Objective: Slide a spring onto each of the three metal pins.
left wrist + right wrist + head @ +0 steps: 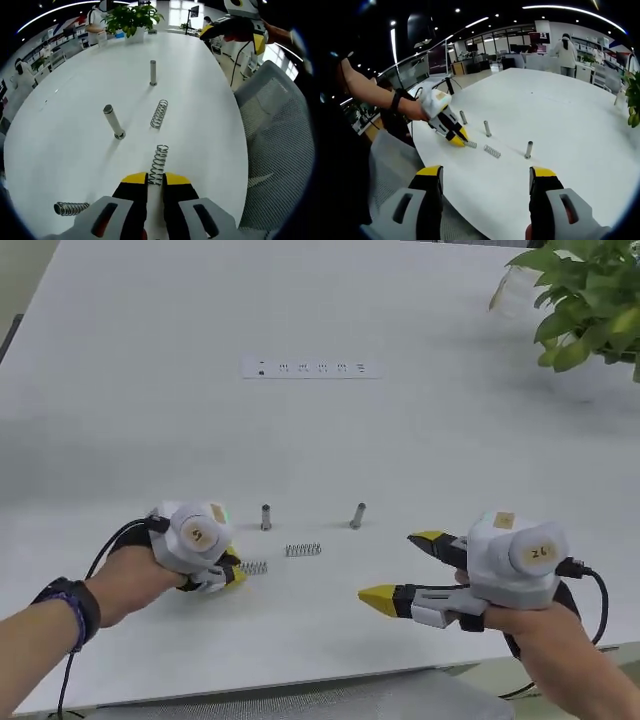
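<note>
The left tool (232, 573) sits low on the white surface (150, 420) at the near left. Its yellow-tipped jaws are closed on one end of a spring (254, 567), which lies flat and sticks out to the right of them. A second spring (303, 550) lies loose just to the right of the first, between the two tools. Slightly farther back, two metal pins stand upright and bare, a left pin (265, 517) and a right pin (357, 515). The right gripper view shows a third pin (463, 117) upright just behind the left tool. The right tool (403, 568) is held at the near right, well apart from the springs, with its jaws spread wide and nothing between them. A power strip (311, 368) lies far across the surface, and a plant (585, 295) stands at the far right.
</note>
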